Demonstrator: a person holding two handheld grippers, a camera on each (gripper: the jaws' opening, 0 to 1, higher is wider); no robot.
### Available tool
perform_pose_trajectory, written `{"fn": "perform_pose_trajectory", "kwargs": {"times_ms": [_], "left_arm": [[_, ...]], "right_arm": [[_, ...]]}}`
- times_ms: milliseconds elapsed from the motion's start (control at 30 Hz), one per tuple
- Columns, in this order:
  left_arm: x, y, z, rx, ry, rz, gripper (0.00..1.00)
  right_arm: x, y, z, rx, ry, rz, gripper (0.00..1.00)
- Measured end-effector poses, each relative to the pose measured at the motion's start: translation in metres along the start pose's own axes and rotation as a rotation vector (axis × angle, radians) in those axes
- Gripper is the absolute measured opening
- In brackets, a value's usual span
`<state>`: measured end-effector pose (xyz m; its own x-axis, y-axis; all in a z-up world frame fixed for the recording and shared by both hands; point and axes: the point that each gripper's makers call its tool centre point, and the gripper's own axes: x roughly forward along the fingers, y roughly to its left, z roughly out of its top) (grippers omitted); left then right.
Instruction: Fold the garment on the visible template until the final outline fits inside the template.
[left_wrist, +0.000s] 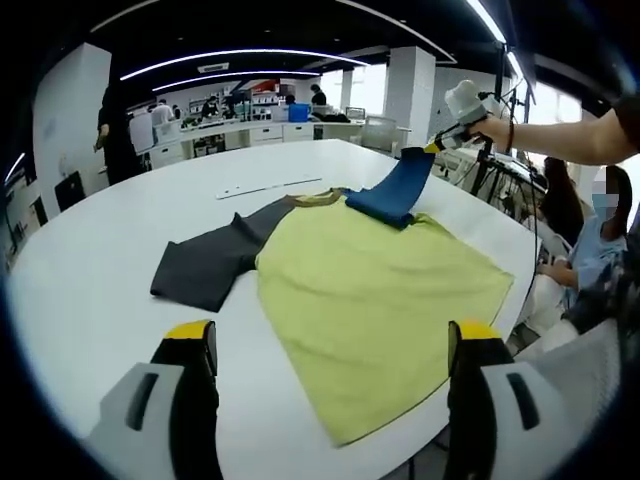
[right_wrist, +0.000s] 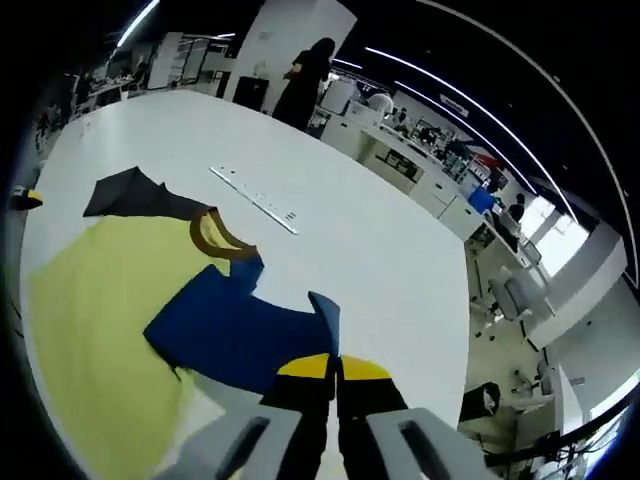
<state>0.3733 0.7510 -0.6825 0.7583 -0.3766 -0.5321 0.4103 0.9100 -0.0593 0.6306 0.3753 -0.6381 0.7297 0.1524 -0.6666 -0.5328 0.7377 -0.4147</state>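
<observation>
A T-shirt lies flat on the white table (left_wrist: 90, 250), with a yellow-green body (left_wrist: 375, 285), a brown collar (left_wrist: 318, 198) and a dark grey sleeve (left_wrist: 205, 262) spread out to one side. My right gripper (left_wrist: 433, 148), held by a hand, is shut on the tip of the blue sleeve (left_wrist: 398, 190) and holds it above the shirt's shoulder. In the right gripper view, the shut jaws (right_wrist: 335, 368) pinch the blue sleeve (right_wrist: 235, 335) over the yellow-green body (right_wrist: 95, 300). My left gripper (left_wrist: 330, 340) stands open at the near hem, touching nothing.
A thin white strip (left_wrist: 268, 187) (right_wrist: 255, 200) lies on the table beyond the collar. A seated person (left_wrist: 590, 250) is close to the table's right edge. Desks, cabinets and standing people (left_wrist: 115, 130) line the far side of the room. Office chairs (right_wrist: 505, 300) stand past the table.
</observation>
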Motion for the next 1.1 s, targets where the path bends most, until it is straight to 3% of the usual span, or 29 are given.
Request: {"fn": "perform_pose_trajectory", "kwargs": {"times_ms": [267, 367, 1000, 1100], "left_arm": [[0.003, -0.002, -0.001, 0.013, 0.008, -0.007, 0.93], [0.003, -0.001, -0.001, 0.009, 0.006, -0.008, 0.94], [0.004, 0.003, -0.004, 0.0, 0.014, 0.003, 0.94], [0.004, 0.003, -0.005, 0.0, 0.016, 0.005, 0.94]], "right_arm": [[-0.007, -0.034, -0.041, 0.036, 0.076, -0.069, 0.0], [-0.011, -0.048, -0.056, 0.088, 0.097, -0.093, 0.0], [-0.027, -0.092, -0.111, 0.147, 0.203, -0.179, 0.0], [-0.034, -0.098, -0.126, 0.171, 0.256, -0.206, 0.0]]}}
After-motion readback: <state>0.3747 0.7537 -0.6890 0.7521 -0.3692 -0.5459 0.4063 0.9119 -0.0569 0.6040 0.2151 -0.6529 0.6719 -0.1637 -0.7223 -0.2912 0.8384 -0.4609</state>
